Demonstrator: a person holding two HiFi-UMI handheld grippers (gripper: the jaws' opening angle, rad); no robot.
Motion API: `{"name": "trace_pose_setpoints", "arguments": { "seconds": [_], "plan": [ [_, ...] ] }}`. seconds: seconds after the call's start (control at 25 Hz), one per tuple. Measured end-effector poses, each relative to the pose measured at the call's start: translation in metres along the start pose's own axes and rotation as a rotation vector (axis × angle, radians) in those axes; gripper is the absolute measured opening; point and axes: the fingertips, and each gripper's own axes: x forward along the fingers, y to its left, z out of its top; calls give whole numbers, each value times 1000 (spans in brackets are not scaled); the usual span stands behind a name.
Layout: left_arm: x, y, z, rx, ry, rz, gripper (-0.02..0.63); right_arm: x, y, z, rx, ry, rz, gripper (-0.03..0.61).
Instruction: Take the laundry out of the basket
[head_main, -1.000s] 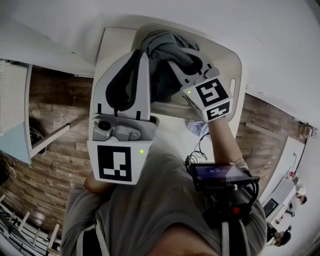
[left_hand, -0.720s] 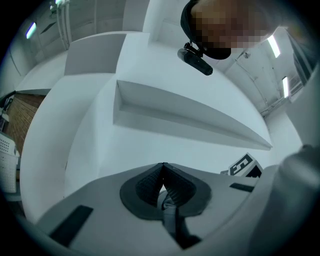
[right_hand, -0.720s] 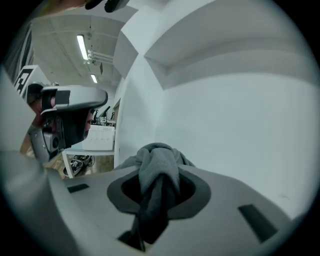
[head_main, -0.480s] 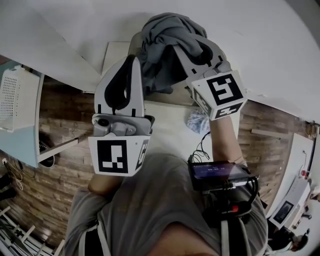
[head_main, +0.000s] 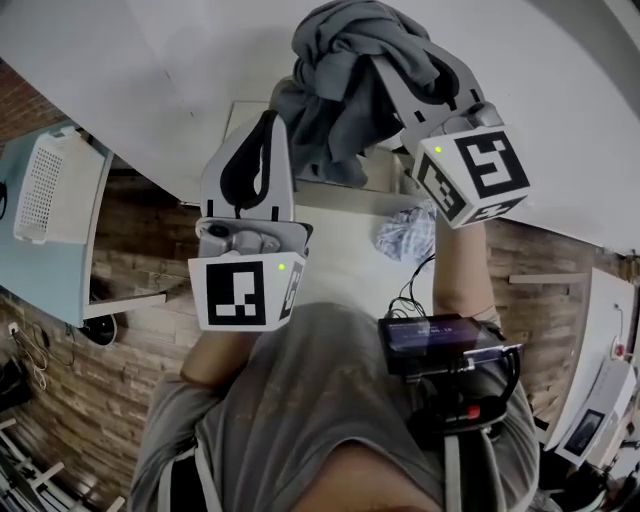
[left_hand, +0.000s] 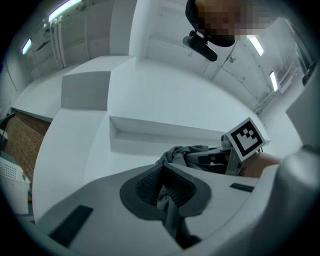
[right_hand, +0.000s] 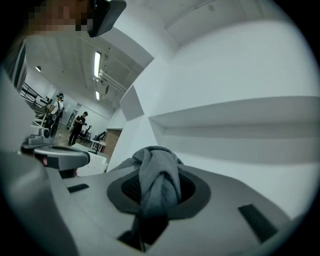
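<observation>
The left tongs (head_main: 268, 130) and right tongs (head_main: 410, 80) are both closed tight on one grey garment (head_main: 350, 60) above the basket (head_main: 380, 170); next, I think, it needs setting down beside the basket.

This looks like a lab or recording studio rather than a home. Beyond the white table (head_main: 345, 262), ceiling strip lights (right_hand: 97, 63) run over an open hall where people (right_hand: 79, 127) stand among racks (right_hand: 31, 95). Left of the table lie a wood-plank floor (head_main: 130, 290) and a white perforated basket (head_main: 50, 190).

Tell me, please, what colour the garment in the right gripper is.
Plain grey, no pattern; the garment shows best in the right gripper view.
</observation>
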Motion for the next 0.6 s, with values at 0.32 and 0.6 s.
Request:
{"name": "trace_pose_setpoints", "arguments": {
  "seconds": [0.32, 0.6],
  "plan": [
    [-45, -4, 26, 25, -19, 51, 8, -44, 3, 78, -23, -130, -38, 87],
    [-78, -4, 33, -1, -36, 40, 8, -84, 20, 127, -70, -178, -84, 89]
  ]
}}
